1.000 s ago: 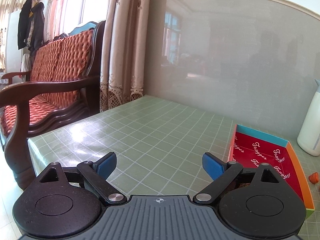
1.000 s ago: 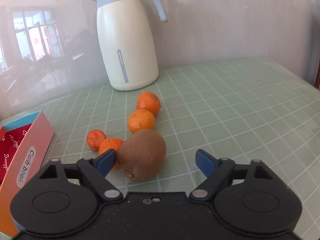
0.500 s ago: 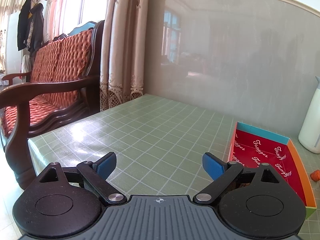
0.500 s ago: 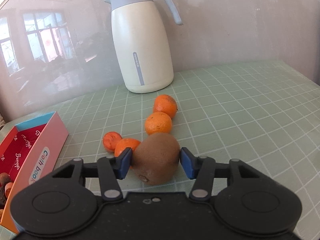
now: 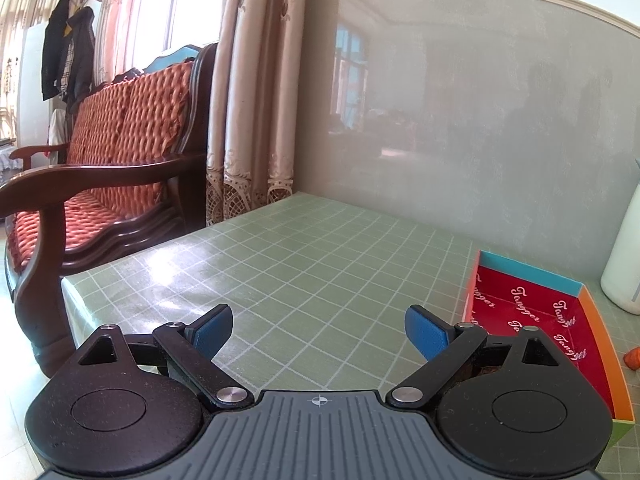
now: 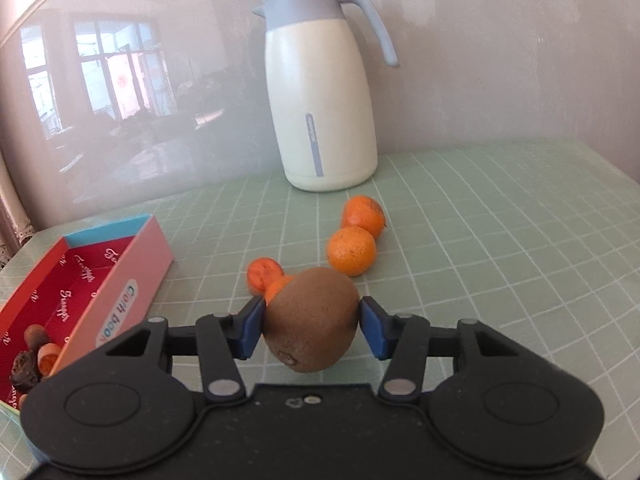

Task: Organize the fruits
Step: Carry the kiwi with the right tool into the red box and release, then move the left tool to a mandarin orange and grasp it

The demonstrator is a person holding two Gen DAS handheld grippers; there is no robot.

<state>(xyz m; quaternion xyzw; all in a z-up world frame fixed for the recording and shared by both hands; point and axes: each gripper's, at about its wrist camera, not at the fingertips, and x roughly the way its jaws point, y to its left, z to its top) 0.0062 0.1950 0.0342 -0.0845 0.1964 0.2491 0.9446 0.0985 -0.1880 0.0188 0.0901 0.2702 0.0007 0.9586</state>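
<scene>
My right tongs [image 6: 312,322] clamp a brown kiwi [image 6: 312,324] just above the green counter [image 6: 500,248], near four oranges [image 6: 352,250] and the red box [image 6: 80,276]; my left tongs [image 5: 319,330] hover released.

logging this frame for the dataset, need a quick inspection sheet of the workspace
surface: table under a green grid cloth
job's things: kiwi off the cloth; four oranges, nearest whole one, loose beside the jug; box with red lining, a few small fruits in its near end
clutter: white jug by the wall
grippers: right gripper shut on kiwi; left gripper open, empty
cables: nothing seen
surroundings: wooden sofa, curtain, glossy wall panel
</scene>
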